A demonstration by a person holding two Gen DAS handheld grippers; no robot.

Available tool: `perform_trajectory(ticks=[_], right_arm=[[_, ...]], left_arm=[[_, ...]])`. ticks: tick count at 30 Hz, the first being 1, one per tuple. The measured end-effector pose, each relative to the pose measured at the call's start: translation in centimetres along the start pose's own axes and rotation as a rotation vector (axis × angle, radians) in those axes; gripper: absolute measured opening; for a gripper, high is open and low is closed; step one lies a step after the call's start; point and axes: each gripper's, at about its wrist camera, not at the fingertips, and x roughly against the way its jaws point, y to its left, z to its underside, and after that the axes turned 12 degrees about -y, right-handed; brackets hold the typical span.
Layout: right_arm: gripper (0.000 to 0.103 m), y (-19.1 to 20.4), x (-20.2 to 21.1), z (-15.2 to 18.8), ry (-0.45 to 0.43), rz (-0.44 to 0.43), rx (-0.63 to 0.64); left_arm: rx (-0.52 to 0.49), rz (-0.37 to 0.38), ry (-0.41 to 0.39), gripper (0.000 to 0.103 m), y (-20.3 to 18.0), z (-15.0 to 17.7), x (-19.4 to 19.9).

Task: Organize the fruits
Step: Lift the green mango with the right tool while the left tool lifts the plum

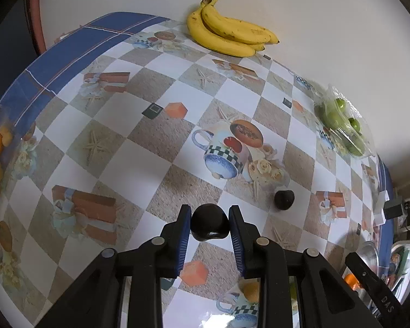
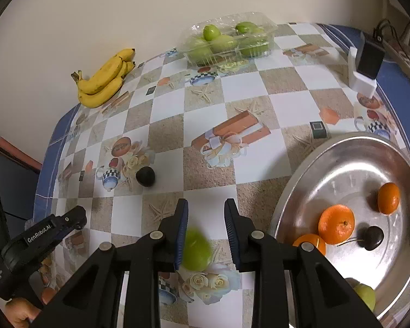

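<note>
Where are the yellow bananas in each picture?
Left wrist view: the bananas lie at the top middle, against the wall at the table's far edge.
Right wrist view: the bananas lie at the upper left, against the same wall.
Shared landmark: the dark fruit lying on the tablecloth beside a printed blue cup.

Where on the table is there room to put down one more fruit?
The biggest bare patch is the middle of the tablecloth, between the bananas, the clear box of green fruit and the metal bowl. The bowl's far half is bare too. It's crowded at the bowl's near side, by the oranges.
</note>
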Motion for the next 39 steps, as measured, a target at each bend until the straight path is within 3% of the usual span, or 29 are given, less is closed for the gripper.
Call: perform_trajectory(ticks=[7, 14, 17, 25, 32, 39], right_arm=[[0.028, -0.4, -0.4, 0.1, 0.008, -0.006, -0.003], [0.029, 2.2, -1.9, 1.3, 0.056, -0.071, 0.069], [0.038, 3.2, -2.6, 1.9, 0.079, -0.088, 0.104], [0.041, 3.7, -5.1, 3.8, 0.165, -0.043, 0.157], [0.04, 3.5, -5.2, 3.9, 0.155, -0.023, 0.153], [0.04, 3.7, -2.1, 2.3, 0.067, -0.041, 0.147]], left_arm=[[0.004, 0.005, 0.011, 0.03, -0.2, 0.3, 0.0], [0.029, 0.01, 0.05, 0.03, 0.3, 0.8, -0.6], [0.041, 0.018, 0.062, 0.03, 0.5, 0.9, -0.8], [0.05, 0.032, 0.069, 0.03, 0.5, 0.9, -1.0], [0.056, 0.036, 0.072, 0.03, 0.7, 0.8, -1.1], [0.039, 0.056, 0.052, 0.03, -0.3, 0.7, -0.3]])
